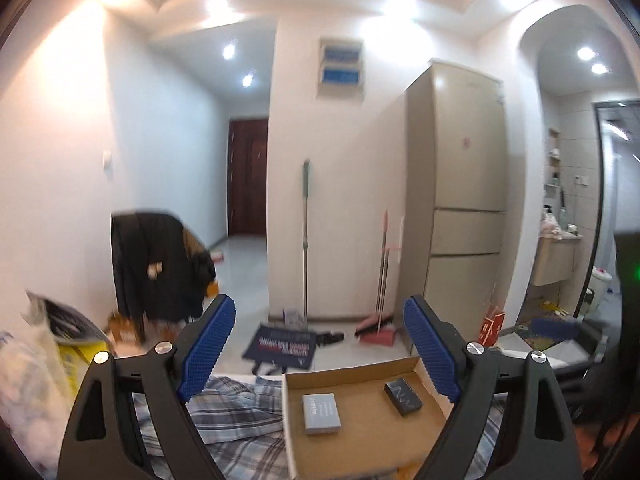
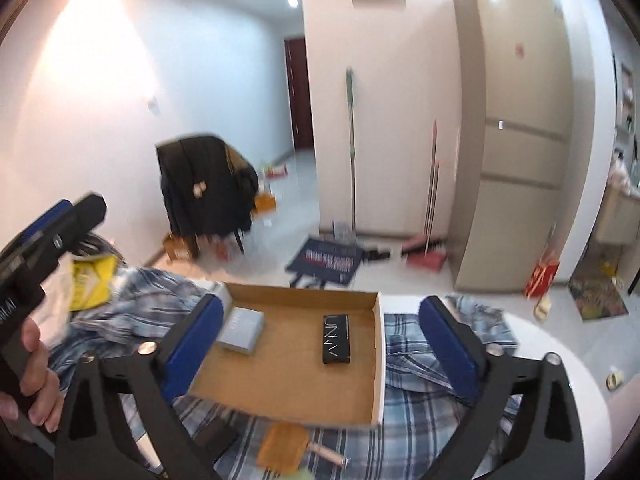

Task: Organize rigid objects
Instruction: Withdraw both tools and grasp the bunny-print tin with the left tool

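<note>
Left wrist view: left gripper (image 1: 320, 354) with black arms and blue ribbed pads, jaws standing wide apart with nothing between them, held above the box at lower centre.
Right wrist view: right gripper (image 2: 322, 350) of the same build, jaws spread wide and gripping nothing, the box showing through the gap.
Box: shallow brown cardboard tray (image 2: 298, 394) with low white-edged walls, lying on a blue-and-white plaid cloth (image 2: 420, 436) in the lower half of the frame.
Contents: flat grey rectangular box (image 2: 243, 331) at the tray's left side; slim black rectangular box with pale lettering (image 2: 337, 340) right of centre, the two well apart.
Outside the tray: small tan paddle-shaped thing with a pale handle (image 2: 284, 446) on the cloth at bottom centre, blurred, possibly a brush.
Lower left: a hand (image 2: 34, 376) around the other gripper's handle; crumpled yellow bag (image 2: 90, 282) beside it.
In the way: each gripper's left pad covers the tray's left edge in its own view.
Background: dark jacket draped over a chair (image 2: 206, 190) at middle left; tall beige refrigerator (image 2: 516, 120) at right; grey mop (image 2: 351, 148) leaning on the white wall; pink broom and dustpan (image 2: 424, 250) on the pale tiled floor.
</note>
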`<state>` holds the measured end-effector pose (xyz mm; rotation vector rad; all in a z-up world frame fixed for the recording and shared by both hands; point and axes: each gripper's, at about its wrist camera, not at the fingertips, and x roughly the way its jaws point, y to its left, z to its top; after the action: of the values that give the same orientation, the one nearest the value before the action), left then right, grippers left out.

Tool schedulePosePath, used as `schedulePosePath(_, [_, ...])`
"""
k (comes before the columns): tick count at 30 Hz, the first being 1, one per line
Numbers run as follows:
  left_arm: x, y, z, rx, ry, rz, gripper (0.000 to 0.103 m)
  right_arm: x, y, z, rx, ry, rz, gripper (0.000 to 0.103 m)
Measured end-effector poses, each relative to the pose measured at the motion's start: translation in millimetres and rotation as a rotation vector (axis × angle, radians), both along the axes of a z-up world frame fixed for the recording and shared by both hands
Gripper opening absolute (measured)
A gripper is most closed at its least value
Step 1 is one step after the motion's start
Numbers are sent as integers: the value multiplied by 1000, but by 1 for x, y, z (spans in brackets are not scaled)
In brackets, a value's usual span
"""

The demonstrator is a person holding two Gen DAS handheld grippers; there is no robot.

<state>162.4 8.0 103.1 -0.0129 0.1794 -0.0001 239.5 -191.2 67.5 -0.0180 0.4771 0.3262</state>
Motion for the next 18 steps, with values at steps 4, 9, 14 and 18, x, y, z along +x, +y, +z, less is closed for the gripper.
schedulePosePath(4, [-61, 3, 8, -4, -29, -17, 98, -55, -9, 15, 20, -70, 2, 102])
schedulePosePath(9, [-130, 13, 8, -47, -118, -44, 103, -105, -11, 19, 42, -125, 33, 102])
schedulePosePath(14, [-147, 15, -16, 54, -63, -29, 103, -123, -16, -6, 82, -25, 70, 102])
schedulePosePath(18, [-126, 31, -47, 29, 91, -31, 103, -126, -19, -32, 81, 58, 53, 102])
